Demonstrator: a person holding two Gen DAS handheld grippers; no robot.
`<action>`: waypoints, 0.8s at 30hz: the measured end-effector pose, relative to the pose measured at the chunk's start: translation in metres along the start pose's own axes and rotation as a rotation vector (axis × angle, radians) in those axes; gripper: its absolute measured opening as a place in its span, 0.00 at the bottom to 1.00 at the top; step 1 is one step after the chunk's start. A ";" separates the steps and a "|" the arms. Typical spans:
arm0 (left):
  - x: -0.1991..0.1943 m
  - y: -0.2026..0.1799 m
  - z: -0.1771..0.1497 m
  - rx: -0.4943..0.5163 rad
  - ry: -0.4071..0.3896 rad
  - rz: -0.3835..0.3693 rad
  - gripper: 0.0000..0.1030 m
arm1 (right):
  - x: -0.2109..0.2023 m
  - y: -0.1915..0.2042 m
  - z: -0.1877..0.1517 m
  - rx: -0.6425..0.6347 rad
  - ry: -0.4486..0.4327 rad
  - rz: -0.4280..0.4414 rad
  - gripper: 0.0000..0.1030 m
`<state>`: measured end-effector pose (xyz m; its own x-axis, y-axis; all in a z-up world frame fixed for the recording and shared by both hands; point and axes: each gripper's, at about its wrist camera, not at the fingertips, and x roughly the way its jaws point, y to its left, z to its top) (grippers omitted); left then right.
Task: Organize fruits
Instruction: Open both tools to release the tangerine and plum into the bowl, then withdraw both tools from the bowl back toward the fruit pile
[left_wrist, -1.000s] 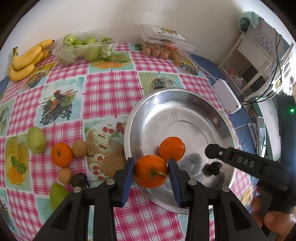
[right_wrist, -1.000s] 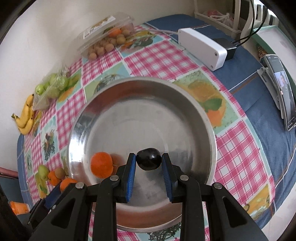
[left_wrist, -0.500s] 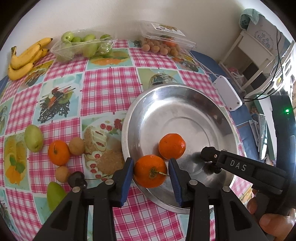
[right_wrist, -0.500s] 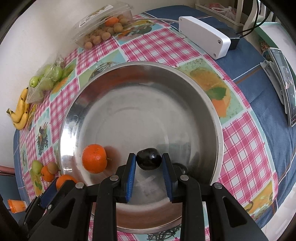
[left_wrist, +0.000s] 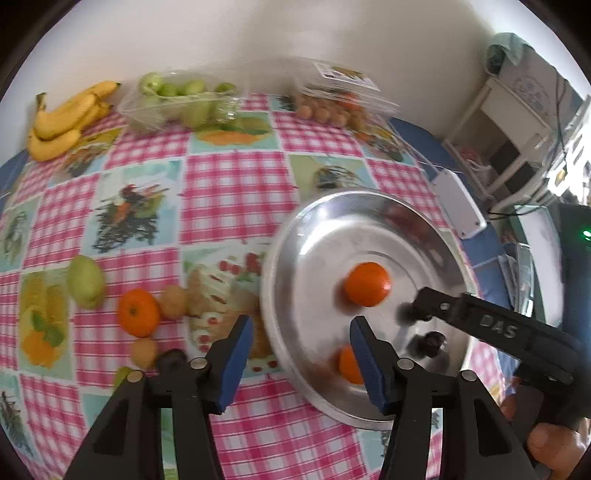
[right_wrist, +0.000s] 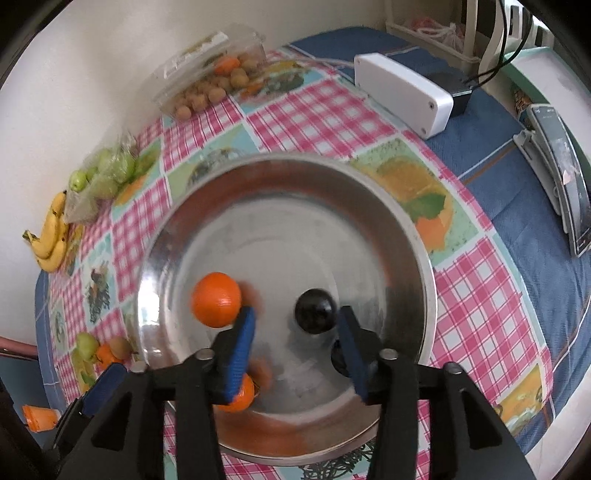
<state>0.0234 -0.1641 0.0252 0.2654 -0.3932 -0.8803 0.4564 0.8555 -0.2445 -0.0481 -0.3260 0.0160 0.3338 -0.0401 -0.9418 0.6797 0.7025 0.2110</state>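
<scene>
A steel plate (left_wrist: 325, 236) (right_wrist: 295, 206) lies on the checked cloth with two oranges and a dark plum in it. My left gripper (left_wrist: 301, 354) hangs over the plate's near left rim. Its jaws are opening, with nothing between them. One orange (left_wrist: 347, 365) (right_wrist: 238, 398) lies just below it, half hidden by a finger. The other orange (left_wrist: 367, 284) (right_wrist: 216, 304) rests mid-plate. My right gripper (right_wrist: 297, 347) is also opening. The dark plum (right_wrist: 314, 312) (left_wrist: 430, 341) sits free on the plate just ahead of its pads.
Left of the plate lie a green pear (left_wrist: 85, 282), an orange (left_wrist: 138, 312) and two kiwis (left_wrist: 173, 302). Bananas (left_wrist: 62, 122), bagged green apples (left_wrist: 177, 99) and a clear box of small fruits (left_wrist: 332, 107) line the wall. A white box (right_wrist: 402, 92) sits right.
Both grippers have opened. The left one let its orange drop into the plate's near edge. The right one let the plum go onto the plate.
</scene>
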 end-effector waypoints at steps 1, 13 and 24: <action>-0.002 0.003 0.001 -0.008 -0.003 0.025 0.58 | -0.002 0.000 0.001 0.001 -0.006 0.004 0.48; -0.010 0.062 0.007 -0.188 -0.008 0.132 0.59 | -0.008 0.006 0.005 -0.021 -0.024 0.007 0.48; 0.000 0.095 0.001 -0.307 0.036 0.181 0.67 | 0.007 0.016 0.001 -0.073 0.017 -0.035 0.52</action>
<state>0.0672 -0.0831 0.0025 0.2855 -0.2185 -0.9331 0.1267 0.9737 -0.1893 -0.0348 -0.3157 0.0130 0.2993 -0.0537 -0.9526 0.6412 0.7507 0.1591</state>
